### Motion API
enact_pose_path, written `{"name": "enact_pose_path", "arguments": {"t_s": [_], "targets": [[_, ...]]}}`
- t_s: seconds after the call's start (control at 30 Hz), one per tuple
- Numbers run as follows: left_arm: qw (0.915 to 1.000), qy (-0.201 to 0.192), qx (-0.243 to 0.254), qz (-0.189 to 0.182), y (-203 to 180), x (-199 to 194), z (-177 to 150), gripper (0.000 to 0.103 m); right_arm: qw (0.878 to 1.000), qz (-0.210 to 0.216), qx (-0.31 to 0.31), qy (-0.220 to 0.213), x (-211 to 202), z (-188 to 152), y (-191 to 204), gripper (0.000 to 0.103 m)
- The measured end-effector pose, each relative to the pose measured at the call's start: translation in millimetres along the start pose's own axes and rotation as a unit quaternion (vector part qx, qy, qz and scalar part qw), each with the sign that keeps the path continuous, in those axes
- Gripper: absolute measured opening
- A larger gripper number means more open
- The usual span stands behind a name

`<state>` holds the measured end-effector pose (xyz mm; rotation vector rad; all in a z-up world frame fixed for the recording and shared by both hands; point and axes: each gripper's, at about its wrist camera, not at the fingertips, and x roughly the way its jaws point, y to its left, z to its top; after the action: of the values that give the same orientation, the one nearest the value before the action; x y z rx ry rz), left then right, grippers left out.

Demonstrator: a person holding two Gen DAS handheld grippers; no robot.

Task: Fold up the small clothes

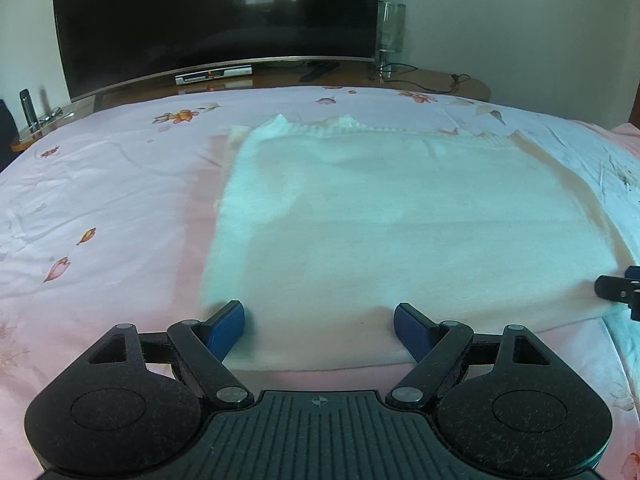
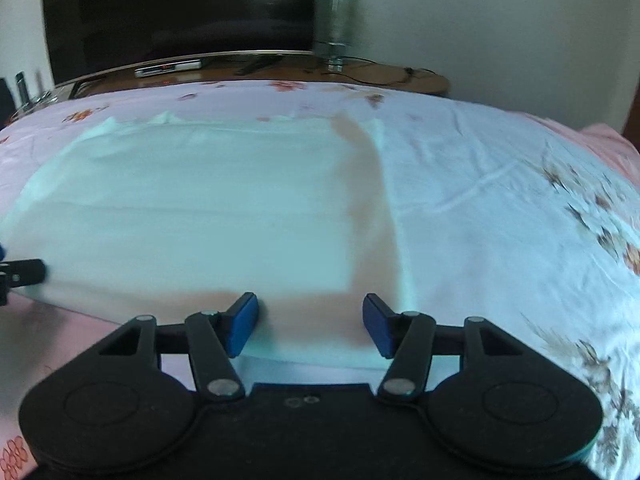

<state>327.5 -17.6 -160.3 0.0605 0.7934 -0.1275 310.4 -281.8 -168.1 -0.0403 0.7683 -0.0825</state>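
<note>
A pale white garment (image 1: 400, 216) lies flat on the pink floral bed sheet (image 1: 100, 200). My left gripper (image 1: 318, 312) stands open over the garment's near edge, close to its left corner, with flat cloth between the blue pads (image 1: 228, 328). In the right wrist view the same garment (image 2: 192, 208) fills the left half. My right gripper (image 2: 310, 304) is open at the near edge by the right corner, cloth lying between its pads (image 2: 378, 328) without being pinched. Each gripper shows at the edge of the other's view: the right gripper (image 1: 618, 292) and the left gripper (image 2: 20, 276).
Beyond the bed's far edge a wooden stand (image 1: 440, 80) carries a large dark television (image 1: 216, 20), a set-top box (image 1: 214, 74), a tall glass vase (image 1: 390, 36) and cables. Bare sheet (image 2: 500, 200) stretches to the right of the garment.
</note>
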Motion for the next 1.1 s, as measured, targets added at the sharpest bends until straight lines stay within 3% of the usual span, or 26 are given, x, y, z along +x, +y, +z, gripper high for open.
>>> {"name": "enact_pose_path", "arguments": {"t_s": [0.4, 0.57, 0.87, 1.1], "targets": [[0.9998, 0.000, -0.015, 0.009, 6.9, -6.7, 3.6, 0.082, 1.000, 0.004, 0.007, -0.002, -2.2, -1.6, -4.4, 0.057], [0.9996, -0.005, -0.025, 0.007, -0.2, -2.5, 21.8, 0.082, 0.999, 0.036, 0.007, -0.031, -11.2, 16.8, 5.1, 0.057], [0.9987, -0.003, -0.034, 0.038, -5.3, 38.1, 50.1, 0.082, 0.995, 0.092, -0.028, -0.027, 21.0, 45.8, 42.9, 0.057], [0.9978, 0.002, -0.042, 0.051, 4.0, 61.5, 51.4, 0.088, 0.996, 0.076, -0.051, -0.019, 54.9, 56.3, 52.3, 0.059]]}}
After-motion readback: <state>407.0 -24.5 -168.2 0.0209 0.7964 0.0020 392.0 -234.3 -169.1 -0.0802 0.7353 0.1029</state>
